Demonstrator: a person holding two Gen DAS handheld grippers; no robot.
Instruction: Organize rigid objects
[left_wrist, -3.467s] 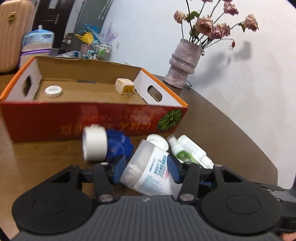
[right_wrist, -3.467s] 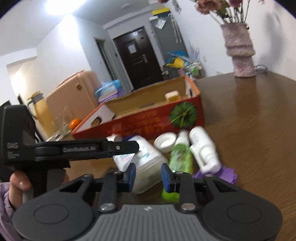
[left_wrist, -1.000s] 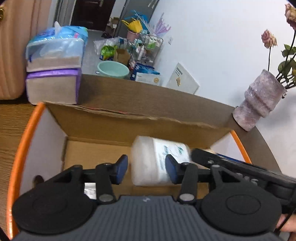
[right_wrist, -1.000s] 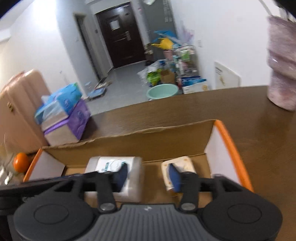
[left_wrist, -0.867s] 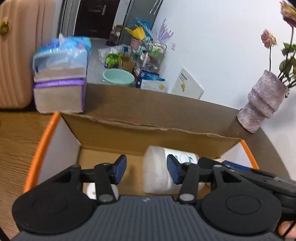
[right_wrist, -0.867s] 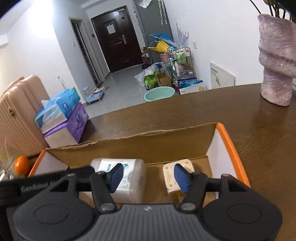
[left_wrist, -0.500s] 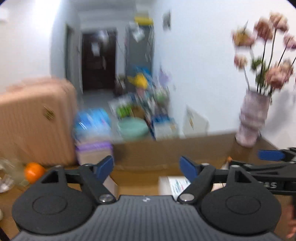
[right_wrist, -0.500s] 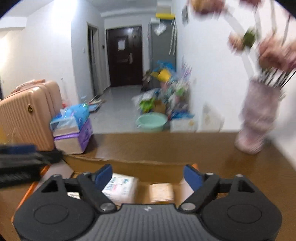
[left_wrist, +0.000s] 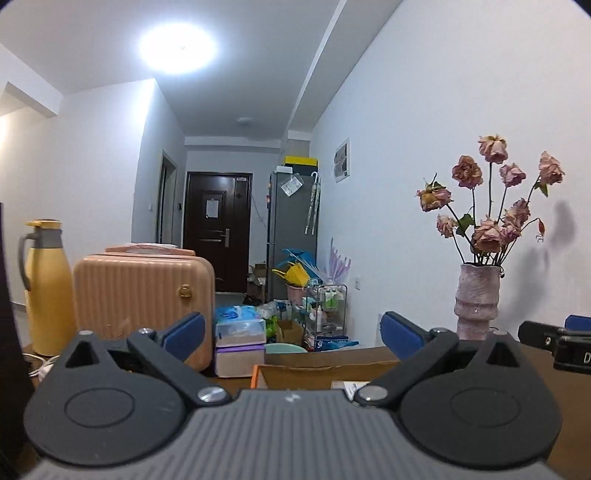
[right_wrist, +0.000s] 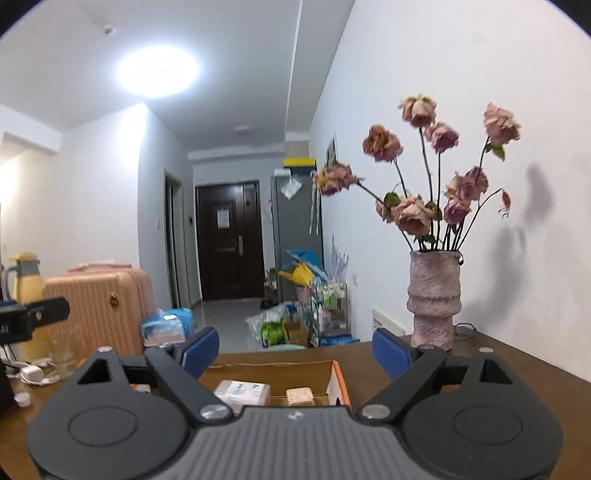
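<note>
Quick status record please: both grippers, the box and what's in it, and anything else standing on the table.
left gripper: open, empty, raised above the box
right gripper: open, empty
cardboard box: on the brown table, orange rim
in box: white bottle lying down; small cream block beside it
vase of dried roses: upright, right of the box
other items to sort: not in view

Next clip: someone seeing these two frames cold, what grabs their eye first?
Probably the vase of dried pink roses standing on the wooden table at right, by the white wall. Below it, the orange-edged cardboard box holds a white bottle and a small beige block. Both the left gripper and right gripper are open and empty.
</note>
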